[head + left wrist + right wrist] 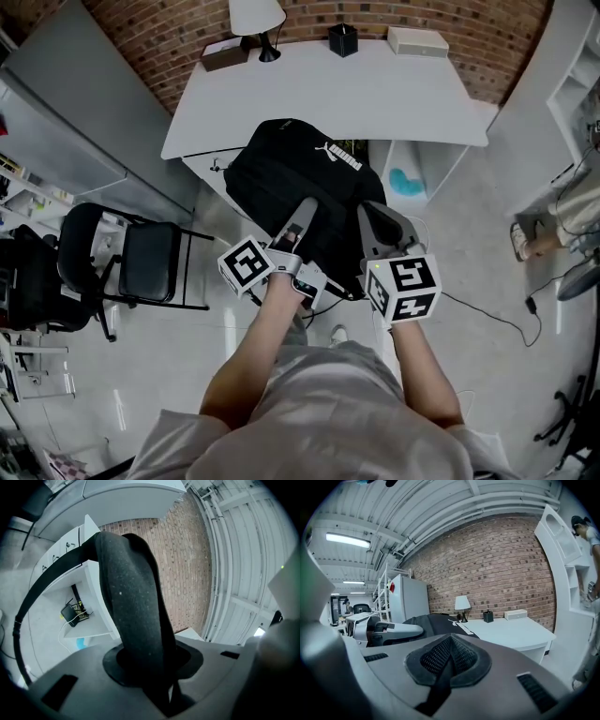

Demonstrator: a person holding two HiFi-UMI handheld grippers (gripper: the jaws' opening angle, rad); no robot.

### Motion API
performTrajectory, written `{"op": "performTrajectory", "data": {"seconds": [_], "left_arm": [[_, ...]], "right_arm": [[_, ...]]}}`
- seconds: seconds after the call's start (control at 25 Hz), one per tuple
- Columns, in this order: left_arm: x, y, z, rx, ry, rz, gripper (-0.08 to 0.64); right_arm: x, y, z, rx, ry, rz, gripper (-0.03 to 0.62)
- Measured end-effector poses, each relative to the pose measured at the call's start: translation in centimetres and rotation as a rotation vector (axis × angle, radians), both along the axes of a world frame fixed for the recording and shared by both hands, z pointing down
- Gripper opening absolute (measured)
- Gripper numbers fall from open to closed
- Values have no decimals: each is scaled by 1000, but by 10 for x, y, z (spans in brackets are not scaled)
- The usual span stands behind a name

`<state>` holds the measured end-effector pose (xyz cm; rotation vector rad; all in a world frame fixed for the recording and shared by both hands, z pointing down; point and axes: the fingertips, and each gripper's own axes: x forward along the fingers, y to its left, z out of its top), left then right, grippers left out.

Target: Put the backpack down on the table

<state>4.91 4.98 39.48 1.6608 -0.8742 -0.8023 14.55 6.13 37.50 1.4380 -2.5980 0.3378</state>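
Observation:
A black backpack (291, 178) with a white logo hangs in the air just before the front edge of the white table (394, 94), held from behind by both grippers. My left gripper (302, 220) is shut on its padded black shoulder strap (133, 597), which runs up out of the jaws in the left gripper view. My right gripper (373, 225) is shut on a black mesh strap (447, 656). In the right gripper view the backpack (436, 620) sits to the left, in front of the table (511, 632), and the left gripper (389, 631) shows beside it.
On the table's far edge stand a lamp (256, 19), a black pen holder (343, 39), a white box (418, 41) and a brown box (225, 54). A black chair (141, 262) stands on the left. A cable (487, 314) lies on the floor at right.

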Motion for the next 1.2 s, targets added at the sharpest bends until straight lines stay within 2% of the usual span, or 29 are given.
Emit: {"op": "performTrajectory", "data": {"seconds": [0.44, 0.6, 0.96, 1.2], "left_arm": [[-36, -77, 13, -27, 20, 54, 107], [-55, -110, 5, -10, 57, 92, 107], [-99, -175, -3, -2, 84, 193, 107], [-125, -207, 0, -9, 70, 243, 107]], "right_arm": [[-33, -75, -3, 17, 26, 57, 2], [-56, -105, -4, 8, 45, 87, 3], [-104, -161, -10, 6, 75, 180, 2], [-131, -188, -13, 12, 92, 229, 3]]}}
